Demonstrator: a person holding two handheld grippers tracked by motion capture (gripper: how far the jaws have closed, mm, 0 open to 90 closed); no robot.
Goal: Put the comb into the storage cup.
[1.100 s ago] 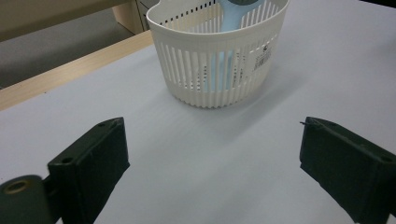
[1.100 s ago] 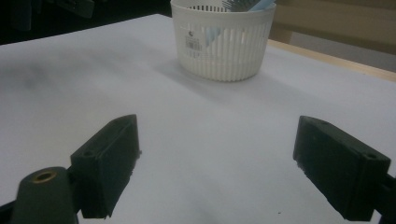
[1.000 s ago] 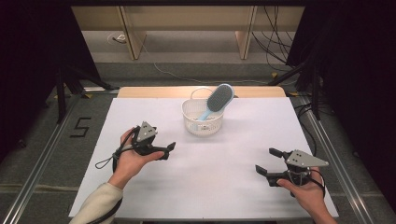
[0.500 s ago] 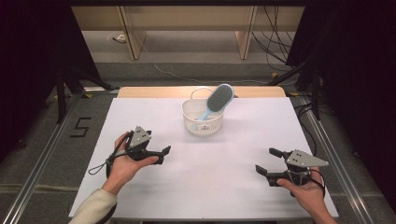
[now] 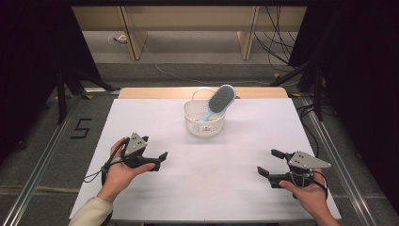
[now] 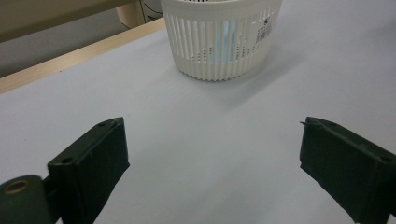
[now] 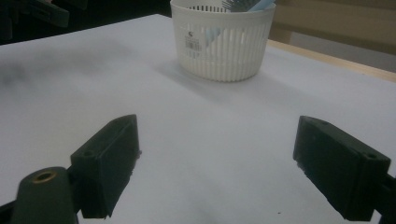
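White basket (image 5: 204, 118) far centre on table (image 5: 226, 188), brush (image 5: 218, 101) standing tilted in it. Left gripper (image 5: 153, 161) near left, right gripper (image 5: 271, 168) near right: both wide open, empty, well apart from basket.

Counted on the white table sheet (image 5: 226, 174): one round white slatted plastic basket (image 5: 204, 123); one light-blue hairbrush with grey bristle pad (image 5: 220, 100), standing tilted inside that basket. Two black two-jaw hand-held grippers: left gripper (image 5: 157, 159) and right gripper (image 5: 269, 162), each with a pair of jaws spread wide, four jaws altogether. Two hands: left hand (image 5: 117, 168), right hand (image 5: 308, 194). One printed label (image 7: 192, 40) on basket wall.
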